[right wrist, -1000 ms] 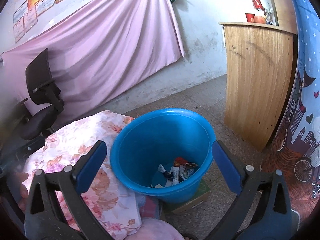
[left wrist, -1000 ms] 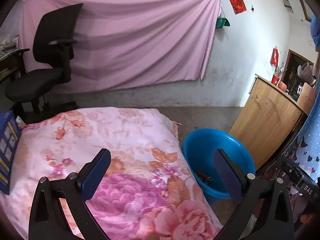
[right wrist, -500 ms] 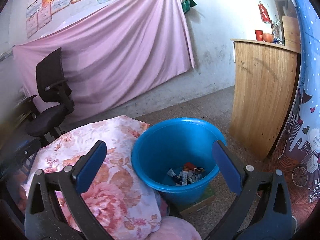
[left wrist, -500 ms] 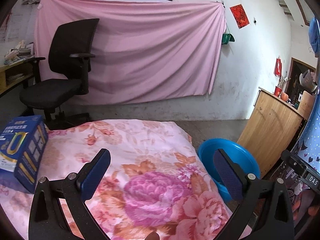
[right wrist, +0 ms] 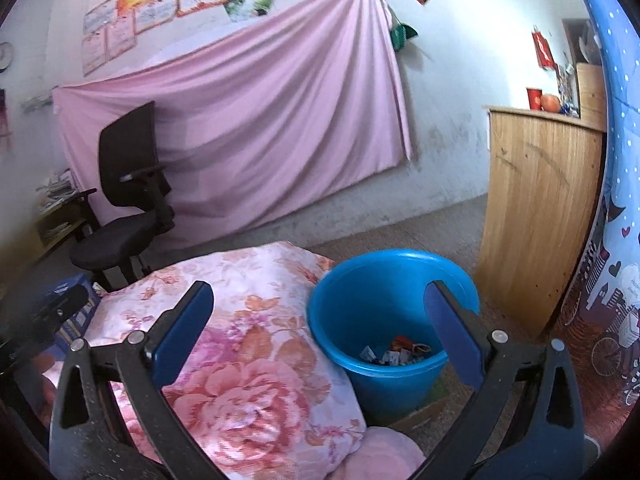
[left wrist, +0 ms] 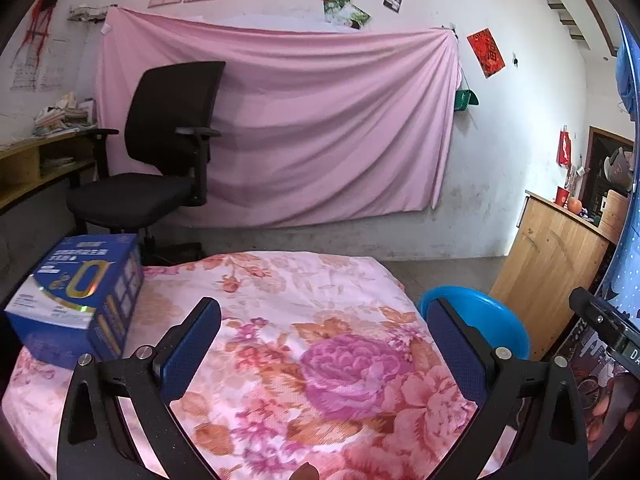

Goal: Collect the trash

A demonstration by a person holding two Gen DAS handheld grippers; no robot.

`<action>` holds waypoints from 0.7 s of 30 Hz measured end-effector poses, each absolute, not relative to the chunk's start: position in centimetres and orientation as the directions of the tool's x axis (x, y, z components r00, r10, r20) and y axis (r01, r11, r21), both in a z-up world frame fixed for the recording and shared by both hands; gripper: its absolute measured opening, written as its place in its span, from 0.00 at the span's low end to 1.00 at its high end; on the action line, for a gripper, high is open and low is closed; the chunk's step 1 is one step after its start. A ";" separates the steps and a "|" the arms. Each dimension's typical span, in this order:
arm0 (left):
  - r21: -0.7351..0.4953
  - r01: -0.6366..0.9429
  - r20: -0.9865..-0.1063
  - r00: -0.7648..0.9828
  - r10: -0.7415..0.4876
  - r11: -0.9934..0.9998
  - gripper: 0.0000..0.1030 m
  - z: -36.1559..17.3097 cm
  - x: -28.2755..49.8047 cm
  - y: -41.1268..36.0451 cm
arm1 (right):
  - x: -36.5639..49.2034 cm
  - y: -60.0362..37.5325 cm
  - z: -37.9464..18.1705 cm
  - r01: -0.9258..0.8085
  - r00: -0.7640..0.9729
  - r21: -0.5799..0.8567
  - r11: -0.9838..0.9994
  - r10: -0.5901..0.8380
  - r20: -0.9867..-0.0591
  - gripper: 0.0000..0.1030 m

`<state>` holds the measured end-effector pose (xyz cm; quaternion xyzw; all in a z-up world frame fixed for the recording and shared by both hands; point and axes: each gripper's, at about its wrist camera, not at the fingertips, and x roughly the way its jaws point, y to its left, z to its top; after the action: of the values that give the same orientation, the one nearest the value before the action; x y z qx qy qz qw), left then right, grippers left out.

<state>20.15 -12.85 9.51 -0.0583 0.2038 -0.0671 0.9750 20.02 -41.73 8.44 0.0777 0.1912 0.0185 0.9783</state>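
Note:
A blue plastic bucket (right wrist: 384,280) stands on the floor beside the floral-covered table (right wrist: 248,344); small wrappers and scraps (right wrist: 394,352) lie in its bottom. In the left wrist view only the bucket's rim (left wrist: 492,312) shows past the table's right corner. My left gripper (left wrist: 324,340) is open and empty above the floral cloth (left wrist: 280,320). My right gripper (right wrist: 320,328) is open and empty, held above the table's edge and the bucket. A blue box (left wrist: 80,292) sits on the table at the left.
A black office chair (left wrist: 160,160) stands behind the table before a pink sheet (left wrist: 320,140) on the wall. A wooden cabinet (right wrist: 536,216) stands right of the bucket. A blue patterned curtain (right wrist: 616,280) hangs at the far right. A cardboard piece (right wrist: 420,416) lies under the bucket.
Both grippers have risen and pulled back to the left. The bucket has slid right in both views, and the blue box has come further into the left view. Both grippers stay open.

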 end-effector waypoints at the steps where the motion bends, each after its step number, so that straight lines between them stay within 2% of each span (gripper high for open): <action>1: -0.138 0.103 -0.385 0.911 -0.149 0.985 0.98 9.5 19.7 -12.6 | 19.6 -41.3 8.5 -0.018 0.931 0.156 0.988 0.073 -0.357 1.00; 15: -0.101 0.034 -0.330 0.942 -0.065 0.994 0.98 6.9 14.7 -11.0 | 14.5 -37.7 6.8 -0.103 0.972 0.112 0.988 0.124 -0.201 1.00; 21: -0.080 0.024 -0.304 0.951 -0.047 0.997 0.98 6.1 13.8 -11.5 | 13.9 -37.6 5.9 -0.120 0.975 0.103 0.987 0.137 -0.175 1.00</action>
<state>13.81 -11.52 6.07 -0.0375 0.1548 -0.0182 0.9871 13.86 -37.60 5.85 0.0459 0.0910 0.0647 0.9927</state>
